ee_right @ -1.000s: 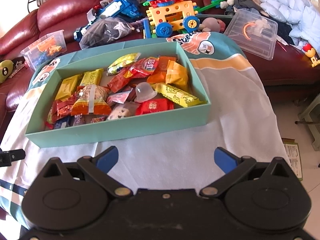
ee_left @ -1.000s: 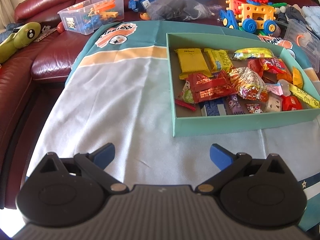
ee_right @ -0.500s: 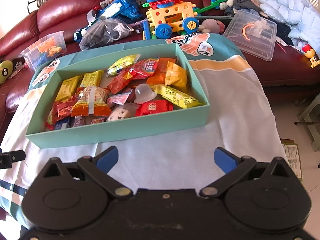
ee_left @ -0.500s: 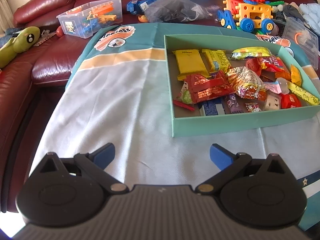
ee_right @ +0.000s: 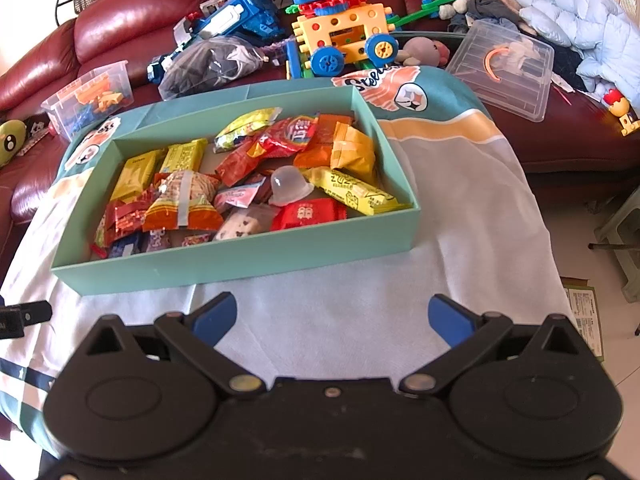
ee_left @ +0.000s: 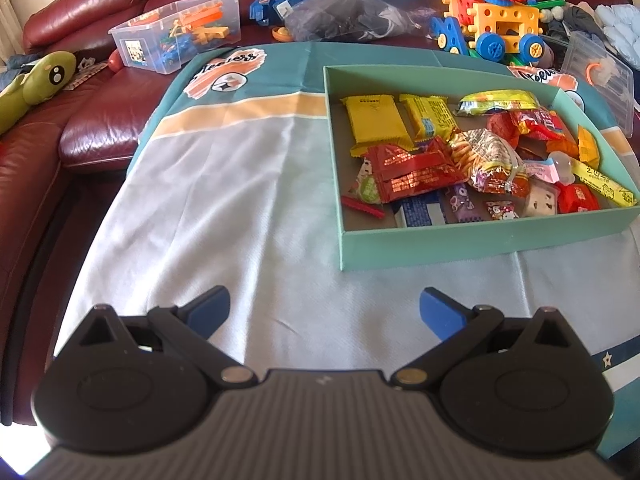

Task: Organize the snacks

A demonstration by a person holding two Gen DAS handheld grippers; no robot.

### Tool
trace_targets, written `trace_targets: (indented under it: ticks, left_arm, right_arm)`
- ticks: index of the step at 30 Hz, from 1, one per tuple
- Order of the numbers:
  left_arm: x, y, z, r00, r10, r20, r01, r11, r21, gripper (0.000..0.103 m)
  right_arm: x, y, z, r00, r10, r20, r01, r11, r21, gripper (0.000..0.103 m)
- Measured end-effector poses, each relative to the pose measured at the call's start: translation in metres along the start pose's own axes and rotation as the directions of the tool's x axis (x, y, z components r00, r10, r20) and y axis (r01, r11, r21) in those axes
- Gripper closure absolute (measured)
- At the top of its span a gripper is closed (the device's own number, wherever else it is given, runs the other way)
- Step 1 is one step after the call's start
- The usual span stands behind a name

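Both grippers empty, jaws spread wide, above the cloth (ee_left: 224,200). Snacks (ee_right: 240,184) all in the teal box (ee_right: 248,260): ahead-right of left gripper (ee_left: 324,306), ahead-left of right gripper (ee_right: 332,316), near but apart.

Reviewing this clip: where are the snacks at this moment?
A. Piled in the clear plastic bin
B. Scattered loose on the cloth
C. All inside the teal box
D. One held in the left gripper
C: the wrapped snacks all lie within the teal box, the cloth in front of it is bare, and both the left gripper and the right gripper are open and hold nothing.
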State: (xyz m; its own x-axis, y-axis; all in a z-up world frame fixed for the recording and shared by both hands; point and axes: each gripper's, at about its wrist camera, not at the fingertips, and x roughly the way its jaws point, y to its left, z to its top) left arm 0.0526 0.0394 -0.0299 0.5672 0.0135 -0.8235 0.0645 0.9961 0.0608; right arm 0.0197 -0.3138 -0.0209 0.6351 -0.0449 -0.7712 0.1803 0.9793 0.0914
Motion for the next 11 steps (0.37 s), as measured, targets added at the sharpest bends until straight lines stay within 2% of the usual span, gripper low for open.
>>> trace_targets:
  ticks: [11]
  left_arm:
    - [0.0023,0.002,-0.0006,1.0,0.001,-0.005,-0.001,1.0,-0.002,0.0]
  right_arm:
    - [0.0004,0.0008,0.0009,1.0,-0.002,-0.004,0.002,1.0,-0.011,0.0]
